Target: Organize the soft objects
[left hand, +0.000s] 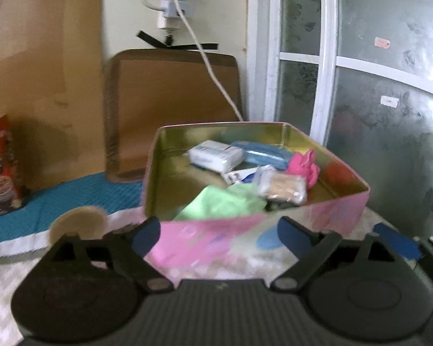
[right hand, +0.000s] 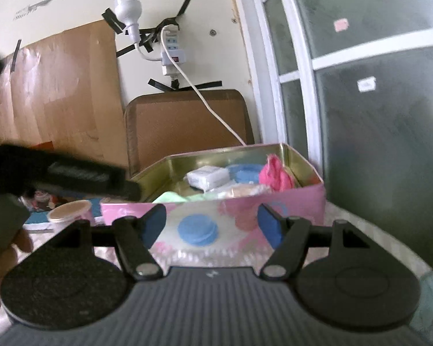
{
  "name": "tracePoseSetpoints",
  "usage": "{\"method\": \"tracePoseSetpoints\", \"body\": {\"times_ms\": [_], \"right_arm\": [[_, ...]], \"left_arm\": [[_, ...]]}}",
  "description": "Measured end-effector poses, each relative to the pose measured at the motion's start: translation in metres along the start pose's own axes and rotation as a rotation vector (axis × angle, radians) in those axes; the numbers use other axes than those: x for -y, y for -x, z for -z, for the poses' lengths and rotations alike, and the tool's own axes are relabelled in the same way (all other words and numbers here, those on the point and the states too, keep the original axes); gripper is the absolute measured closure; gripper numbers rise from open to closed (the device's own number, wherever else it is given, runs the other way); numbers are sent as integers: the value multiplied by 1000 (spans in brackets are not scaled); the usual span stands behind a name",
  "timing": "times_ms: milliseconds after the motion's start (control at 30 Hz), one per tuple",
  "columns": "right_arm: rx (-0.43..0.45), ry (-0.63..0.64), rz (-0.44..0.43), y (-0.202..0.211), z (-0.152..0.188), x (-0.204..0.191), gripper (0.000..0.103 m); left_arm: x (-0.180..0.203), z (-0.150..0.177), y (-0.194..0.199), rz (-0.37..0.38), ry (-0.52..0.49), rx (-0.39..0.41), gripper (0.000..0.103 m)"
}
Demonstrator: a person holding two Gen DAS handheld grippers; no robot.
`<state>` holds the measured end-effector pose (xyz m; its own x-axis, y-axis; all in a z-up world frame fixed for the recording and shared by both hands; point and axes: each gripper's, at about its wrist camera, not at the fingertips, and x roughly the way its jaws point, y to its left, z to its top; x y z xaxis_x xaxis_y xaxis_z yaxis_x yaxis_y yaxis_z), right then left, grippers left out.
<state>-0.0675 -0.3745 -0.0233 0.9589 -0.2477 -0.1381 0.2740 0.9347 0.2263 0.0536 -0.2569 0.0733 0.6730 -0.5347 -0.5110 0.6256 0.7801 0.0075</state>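
A pink tin box (left hand: 216,236) (right hand: 297,201) with a gold inside stands just ahead of both grippers. Inside lie a green cloth (left hand: 228,201) (right hand: 170,197), a white tissue pack (left hand: 216,155) (right hand: 207,177), a blue pouch (left hand: 265,154) (right hand: 245,173), a pink cloth (left hand: 303,165) (right hand: 274,176) and a clear bag of tan pieces (left hand: 283,187). My left gripper (left hand: 216,236) is open in front of the box's near wall, nothing between its fingers. My right gripper (right hand: 212,226) is open too, also empty before the near wall. The left gripper's black body (right hand: 72,173) crosses the right wrist view.
A tan round-lidded cup (left hand: 78,222) (right hand: 70,212) stands left of the box. A red snack packet (left hand: 1,167) lies on a teal mat (left hand: 57,201). Cardboard sheets (left hand: 173,106) lean on the wall behind. A white cable (left hand: 210,69) hangs to the box. A frosted glass door (left hand: 375,101) is right.
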Motion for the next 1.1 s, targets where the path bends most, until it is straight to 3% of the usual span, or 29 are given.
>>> {"method": "tracePoseSetpoints", "body": {"times_ms": [67, 133, 300, 433, 667, 900, 1100], "right_arm": [[-19, -34, -3, 6, -2, 1, 28], [-39, -67, 3, 14, -2, 0, 17], [-91, -137, 15, 32, -1, -8, 1], [-156, -156, 5, 37, -1, -22, 0], [-169, -177, -39, 52, 0, -44, 0], [-148, -162, -28, 59, 0, -58, 0], [-140, -157, -37, 59, -1, -62, 0]], "left_arm": [[-8, 8, 15, -19, 9, 1, 3], [-18, 15, 29, -37, 29, -1, 0], [-38, 30, 55, -58, 57, -55, 0], [-46, 42, 64, -100, 71, -126, 0], [-55, 62, 81, -89, 94, -117, 0], [-54, 70, 86, -157, 47, -119, 0], [-52, 70, 93, -165, 29, -96, 0]]}}
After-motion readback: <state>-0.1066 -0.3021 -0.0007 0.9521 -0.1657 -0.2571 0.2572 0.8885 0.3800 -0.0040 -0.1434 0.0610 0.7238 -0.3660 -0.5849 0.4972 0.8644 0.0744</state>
